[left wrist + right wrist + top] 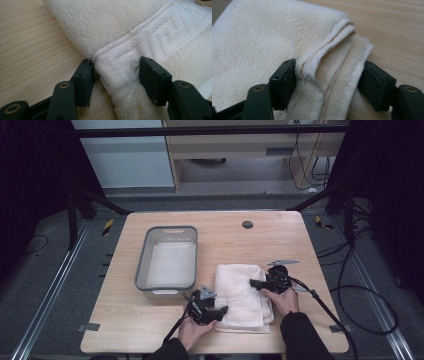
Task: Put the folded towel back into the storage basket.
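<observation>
A cream terry towel [242,295] lies folded into a thick rectangle on the pale wooden table [280,232], its looped pile soft and a little yellowed in patches. Seen through the left gripper view, a twisted cord hem [130,32] runs across the cloth, and beyond it a woven band carries a raised angular key pattern. In the right gripper view the stacked edges show as several layers, the selvedges slightly frayed and rippled.

The left gripper [220,311] sits at the towel's near left corner, the person's left hand [192,330] wrapped under it, jaws pointing across toward the other gripper. Its ribbed black pads straddle a pinched ridge of cloth; one pad touches the hem, the other stands just off the fabric, so the jaws are part-way apart and not clamped.

The right gripper [255,283] rests at the towel's far right edge, held by the right hand [284,300] in a dark sleeve, jaws aimed back over the cloth. Its pads bracket the layered fold, wide apart, with the edges bunched between them but not squeezed.

Beyond the left gripper, just beside the towel, stands a grey plastic tub [167,260] with rounded corners and a pale lining inside.
</observation>
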A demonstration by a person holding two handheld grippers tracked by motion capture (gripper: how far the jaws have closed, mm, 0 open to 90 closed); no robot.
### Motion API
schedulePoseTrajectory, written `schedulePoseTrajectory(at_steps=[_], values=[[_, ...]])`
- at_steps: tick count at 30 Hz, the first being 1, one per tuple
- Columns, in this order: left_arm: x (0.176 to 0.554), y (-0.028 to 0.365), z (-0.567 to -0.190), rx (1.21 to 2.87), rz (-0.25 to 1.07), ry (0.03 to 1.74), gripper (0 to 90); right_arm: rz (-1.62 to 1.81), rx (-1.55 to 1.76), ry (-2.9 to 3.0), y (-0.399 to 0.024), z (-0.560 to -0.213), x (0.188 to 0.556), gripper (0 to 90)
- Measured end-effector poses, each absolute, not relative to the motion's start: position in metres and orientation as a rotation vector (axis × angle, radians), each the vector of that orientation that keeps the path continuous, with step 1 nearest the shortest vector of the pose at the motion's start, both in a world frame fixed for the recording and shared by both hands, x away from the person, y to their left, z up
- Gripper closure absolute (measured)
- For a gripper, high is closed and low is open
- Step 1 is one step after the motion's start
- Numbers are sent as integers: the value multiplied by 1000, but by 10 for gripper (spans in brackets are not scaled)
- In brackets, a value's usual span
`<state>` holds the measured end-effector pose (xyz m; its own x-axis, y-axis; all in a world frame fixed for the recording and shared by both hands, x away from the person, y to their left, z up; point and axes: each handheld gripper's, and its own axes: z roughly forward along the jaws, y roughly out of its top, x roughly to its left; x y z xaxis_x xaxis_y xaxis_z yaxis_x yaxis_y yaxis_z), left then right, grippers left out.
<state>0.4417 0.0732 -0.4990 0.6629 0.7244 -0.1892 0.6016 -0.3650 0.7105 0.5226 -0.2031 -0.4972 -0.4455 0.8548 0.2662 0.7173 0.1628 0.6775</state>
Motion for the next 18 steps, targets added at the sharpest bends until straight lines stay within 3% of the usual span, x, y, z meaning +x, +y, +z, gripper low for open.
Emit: schedulePoseTrajectory(at_steps=[10, 18], values=[[443, 73, -497, 2088, 133, 1017, 602, 1243, 1601, 2300, -202, -496, 523, 601], [442, 74, -494, 2077, 128, 1011, 722, 1262, 1573, 2305, -202, -491, 522, 683]])
